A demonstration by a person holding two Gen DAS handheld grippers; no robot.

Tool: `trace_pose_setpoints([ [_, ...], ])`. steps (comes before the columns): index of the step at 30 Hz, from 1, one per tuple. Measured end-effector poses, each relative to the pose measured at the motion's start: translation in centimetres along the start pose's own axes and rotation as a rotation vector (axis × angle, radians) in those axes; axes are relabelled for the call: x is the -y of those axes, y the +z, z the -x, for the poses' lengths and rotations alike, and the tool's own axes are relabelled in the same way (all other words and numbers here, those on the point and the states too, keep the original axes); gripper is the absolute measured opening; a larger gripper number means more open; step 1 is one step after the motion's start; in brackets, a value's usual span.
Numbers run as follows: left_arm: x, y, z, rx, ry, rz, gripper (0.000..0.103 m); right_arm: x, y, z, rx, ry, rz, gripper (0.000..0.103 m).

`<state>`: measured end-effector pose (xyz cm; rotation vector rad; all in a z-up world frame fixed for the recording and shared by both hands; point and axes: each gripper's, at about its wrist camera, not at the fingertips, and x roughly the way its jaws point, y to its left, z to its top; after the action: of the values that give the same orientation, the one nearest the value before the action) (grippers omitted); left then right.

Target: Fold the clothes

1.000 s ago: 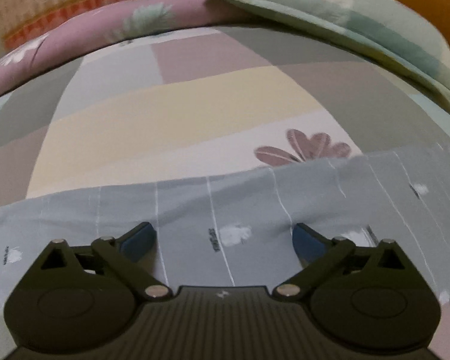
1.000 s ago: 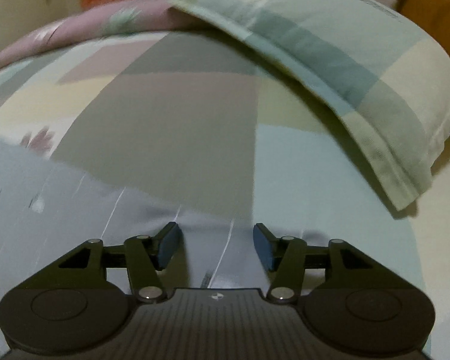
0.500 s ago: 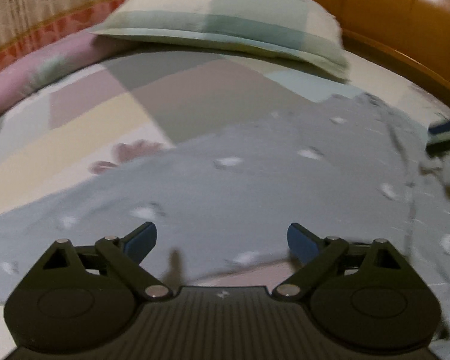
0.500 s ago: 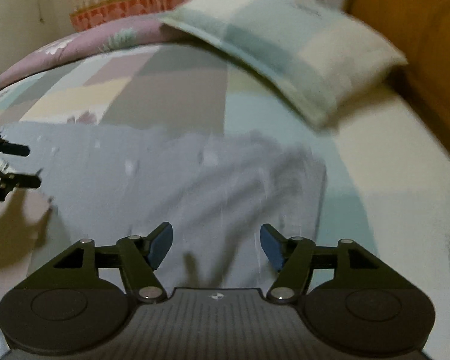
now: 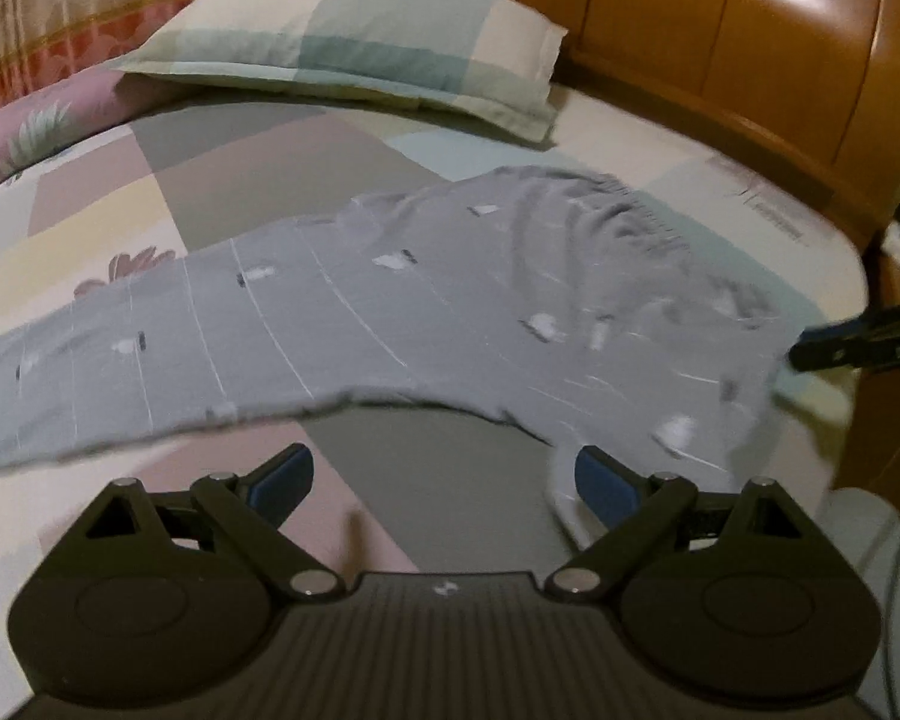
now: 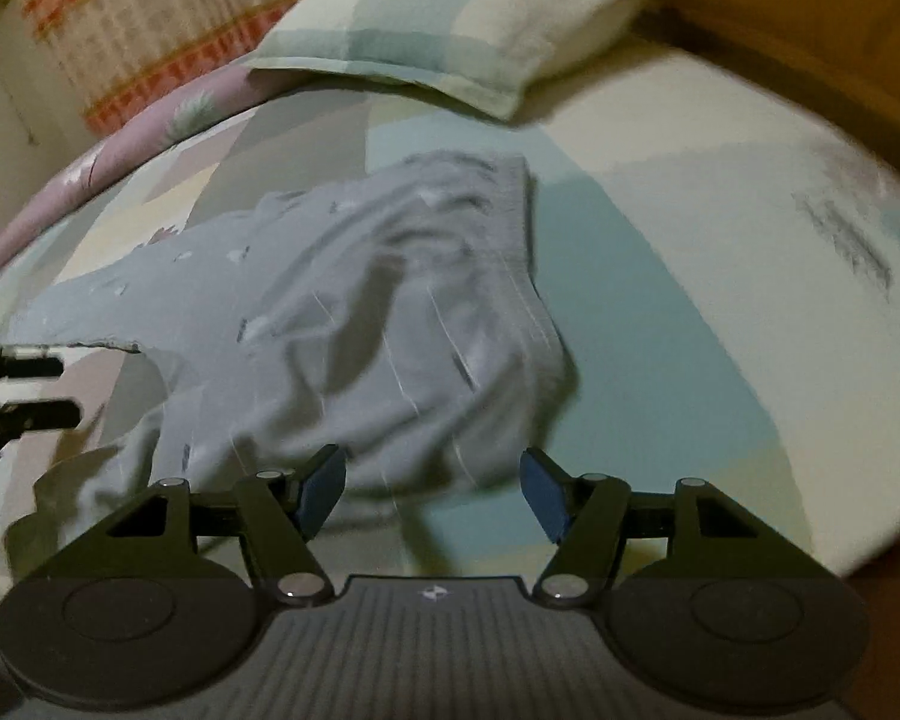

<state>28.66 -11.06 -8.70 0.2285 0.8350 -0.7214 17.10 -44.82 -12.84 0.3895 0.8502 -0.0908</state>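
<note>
While both grippers hang over it, the bed (image 5: 222, 192) w/ its pastel patchwork sheet fills most of each view, wooden headboard (image 5: 720, 48) at the far end. Checked pillow (image 5: 360, 54) lies near the headboard. Grey trousers (image 5: 426, 312) w/ thin white lines lie spread across the sheet, bunched at the waistband end. Left gripper (image 5: 444, 480): jaws wide apart, nothing between them. Right gripper (image 6: 432, 486): jaws apart too, empty, cloth just beyond the tips.
</note>
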Motion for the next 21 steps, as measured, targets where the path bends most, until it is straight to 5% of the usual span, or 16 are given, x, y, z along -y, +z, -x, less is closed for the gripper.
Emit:
trace_pose_setpoints([
  [8,2.9,-4.0,2.2,0.007,-0.037,0.115,0.094,2.2,-1.1,-2.5,0.091,0.137,-0.183,0.067],
  [9,3.2,-4.2,2.3,0.003,-0.040,0.119,0.094,2.1,-0.9,-3.0,0.103,0.142,-0.187,0.058],
  [12,3.8,-4.6,2.8,0.005,-0.015,0.103,0.094,1.5,-0.7,-3.8,0.074,0.115,-0.164,0.006],
  [21,3.9,-4.5,4.7,0.023,0.041,0.086,0.094,3.0,-1.3,0.3,0.093,0.034,-0.074,0.006],
])
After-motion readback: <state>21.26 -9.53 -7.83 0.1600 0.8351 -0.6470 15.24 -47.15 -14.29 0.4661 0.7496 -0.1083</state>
